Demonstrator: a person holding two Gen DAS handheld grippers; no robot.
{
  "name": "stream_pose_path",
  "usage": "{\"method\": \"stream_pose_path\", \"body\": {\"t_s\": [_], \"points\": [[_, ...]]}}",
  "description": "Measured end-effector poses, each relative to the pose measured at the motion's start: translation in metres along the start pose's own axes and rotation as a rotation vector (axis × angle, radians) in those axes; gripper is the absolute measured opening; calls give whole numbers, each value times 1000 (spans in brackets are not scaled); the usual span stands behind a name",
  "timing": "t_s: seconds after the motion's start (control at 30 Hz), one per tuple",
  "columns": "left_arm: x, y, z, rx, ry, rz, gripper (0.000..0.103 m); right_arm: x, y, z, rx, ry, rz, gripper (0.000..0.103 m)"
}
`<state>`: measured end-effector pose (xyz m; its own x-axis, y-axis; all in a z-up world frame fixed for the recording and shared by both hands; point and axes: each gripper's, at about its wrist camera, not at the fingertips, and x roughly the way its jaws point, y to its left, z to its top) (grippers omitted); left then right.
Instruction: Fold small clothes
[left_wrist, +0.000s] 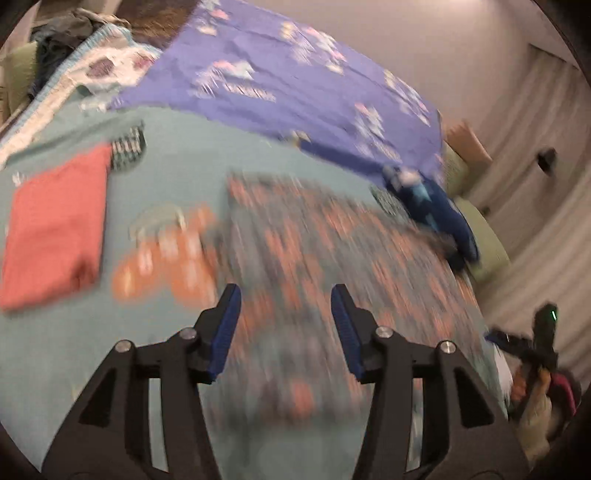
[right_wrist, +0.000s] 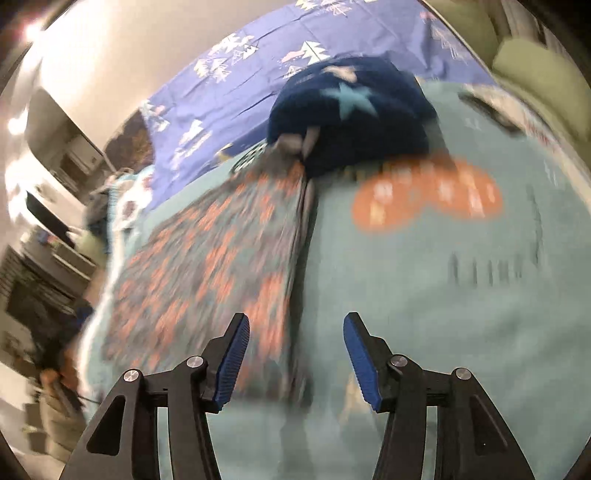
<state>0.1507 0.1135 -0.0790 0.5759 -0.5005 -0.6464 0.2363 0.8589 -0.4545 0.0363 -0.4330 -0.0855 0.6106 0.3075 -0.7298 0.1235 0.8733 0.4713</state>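
Observation:
A grey garment with orange pattern (left_wrist: 325, 258) lies spread flat on the teal blanket (left_wrist: 177, 166); it also shows in the right wrist view (right_wrist: 207, 269). My left gripper (left_wrist: 286, 299) is open and empty, held above the garment's near part. My right gripper (right_wrist: 295, 328) is open and empty, over the garment's right edge. A folded coral-red garment (left_wrist: 55, 229) lies at the left. A dark blue garment with light stars (right_wrist: 351, 110) sits bunched at the garment's far end; it also shows in the left wrist view (left_wrist: 432, 206). Both views are motion-blurred.
An orange print (right_wrist: 424, 192) marks the teal blanket; it also appears in the left wrist view (left_wrist: 166, 258). A purple sheet with white trees (left_wrist: 295, 74) covers the far bed. A small checkered cloth (left_wrist: 127, 147) lies beside the red garment. The other gripper (left_wrist: 535, 343) shows at the right edge.

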Motion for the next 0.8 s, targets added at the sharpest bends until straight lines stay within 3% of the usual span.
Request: {"method": "stream_pose_path", "body": {"t_s": [0.17,0.27,0.4,0.43,0.47,0.5,0.53,0.57,0.63,0.8], "points": [[-12,-4,-69,-95,64,-85,52,1,-8,-49,133,42,140,60],[7,9,-76,-214,86,-104,52,17,-3,-52,169,18,207,66],[21,25,-69,-353,-11,-128,51,41,9,-34,215,-56,214,68],[26,30,-67,-397,-22,-135,34,48,11,-28,229,-62,214,68],[32,35,-63,-433,-19,-123,8,54,13,-22,246,-69,202,62],[37,39,-61,-450,-5,-129,8,58,15,-18,252,-75,192,47],[39,43,-61,-497,-3,-157,7,62,17,-13,254,-71,183,2],[36,43,-60,-514,-7,-167,6,67,18,-8,264,-37,186,4],[23,36,-57,-493,-44,-170,5,58,17,-6,286,-68,196,3],[-26,7,-52,-369,-98,-185,5,12,38,-13,203,-124,184,2]]}}
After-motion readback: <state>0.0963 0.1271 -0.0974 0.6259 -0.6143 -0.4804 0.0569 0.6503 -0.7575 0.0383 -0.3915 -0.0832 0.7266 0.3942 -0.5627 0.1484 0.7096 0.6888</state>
